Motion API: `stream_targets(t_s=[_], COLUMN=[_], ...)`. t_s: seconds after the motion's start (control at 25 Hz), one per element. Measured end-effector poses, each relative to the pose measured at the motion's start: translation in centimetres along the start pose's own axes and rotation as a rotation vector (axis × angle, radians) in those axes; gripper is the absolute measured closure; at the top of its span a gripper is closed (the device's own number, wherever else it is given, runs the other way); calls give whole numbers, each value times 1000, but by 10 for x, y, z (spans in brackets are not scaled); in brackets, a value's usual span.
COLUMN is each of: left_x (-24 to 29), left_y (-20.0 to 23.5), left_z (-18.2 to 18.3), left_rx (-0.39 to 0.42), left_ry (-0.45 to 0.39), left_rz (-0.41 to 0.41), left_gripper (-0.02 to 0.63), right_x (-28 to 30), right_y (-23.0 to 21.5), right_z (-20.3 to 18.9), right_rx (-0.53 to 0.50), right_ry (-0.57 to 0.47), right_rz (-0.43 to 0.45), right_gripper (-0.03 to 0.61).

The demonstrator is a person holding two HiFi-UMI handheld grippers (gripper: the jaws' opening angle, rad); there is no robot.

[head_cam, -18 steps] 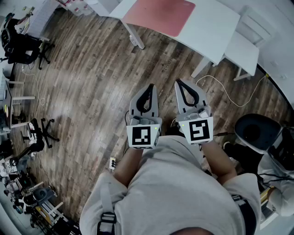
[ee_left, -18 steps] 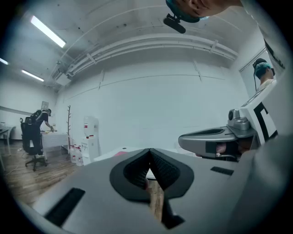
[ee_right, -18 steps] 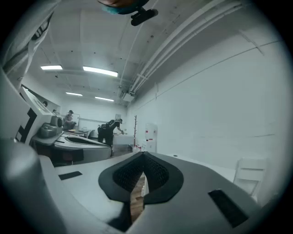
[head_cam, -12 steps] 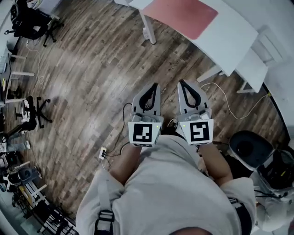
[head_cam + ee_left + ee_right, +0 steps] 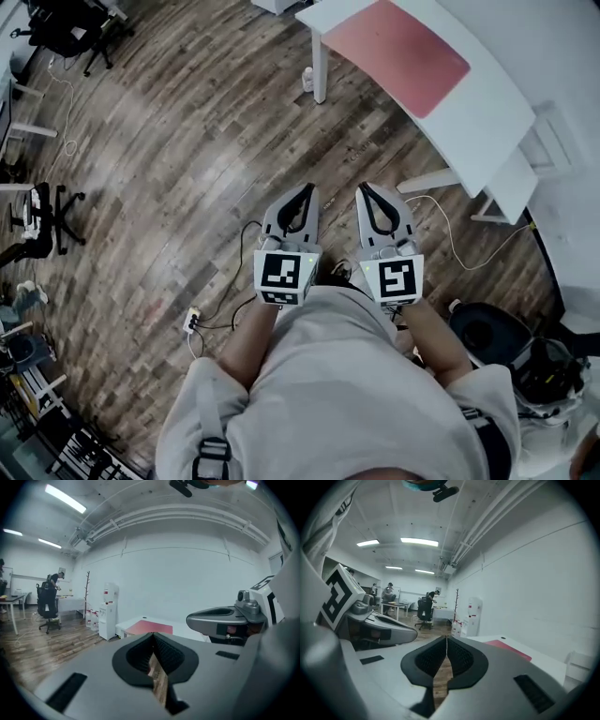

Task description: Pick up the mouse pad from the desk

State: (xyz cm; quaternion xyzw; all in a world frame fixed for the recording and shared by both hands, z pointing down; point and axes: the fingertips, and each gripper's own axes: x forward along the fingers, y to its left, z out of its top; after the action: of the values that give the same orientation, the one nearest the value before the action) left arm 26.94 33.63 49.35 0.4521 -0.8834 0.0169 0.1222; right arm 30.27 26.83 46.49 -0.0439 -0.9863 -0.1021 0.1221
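Observation:
A red mouse pad (image 5: 398, 53) lies flat on a white desk (image 5: 487, 103) at the top right of the head view, far ahead of both grippers. The left gripper view shows the mouse pad (image 5: 149, 628) beyond the jaws, and the right gripper view shows the mouse pad (image 5: 508, 649) at right. My left gripper (image 5: 307, 190) and right gripper (image 5: 362, 189) are held side by side over the wooden floor, close to my body, both shut with nothing between the jaws.
A white cable (image 5: 459, 251) trails on the floor by the desk legs, and a power strip (image 5: 193, 322) lies at lower left. Office chairs (image 5: 37, 220) stand at the left edge. A water dispenser (image 5: 108, 611) stands by the wall. People sit at a far desk (image 5: 389, 603).
The head view has shifted: the desk with the mouse pad has slid to the right and now sits a little nearer. Both grippers stay shut and side by side.

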Motion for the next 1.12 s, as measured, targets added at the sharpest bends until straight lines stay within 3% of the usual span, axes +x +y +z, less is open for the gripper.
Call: stream_targets(t_s=[0.36,0.52,0.64,0.84,1.12], left_x=[41,57,71,103,200], left_y=[81,96,102,97,125], left_z=[27,17,16,3,29], left_rx=[-3,16,-20,-22,14], left_ry=[54,60,64,108,129], left_rz=[-119,-172,-189,-246,-241], left_gripper=[601,601,601,601,601], right_x=[78,90,101,122,193], right_y=[9,7,2,-31,-98], right_z=[35,25,21,9,9], right_rx=[32,64,40,68,56], right_ry=[83,110,147,165,151], right_rz=[-34,-99,-100,-151,-132], right_gripper=[537,537,538,537,537])
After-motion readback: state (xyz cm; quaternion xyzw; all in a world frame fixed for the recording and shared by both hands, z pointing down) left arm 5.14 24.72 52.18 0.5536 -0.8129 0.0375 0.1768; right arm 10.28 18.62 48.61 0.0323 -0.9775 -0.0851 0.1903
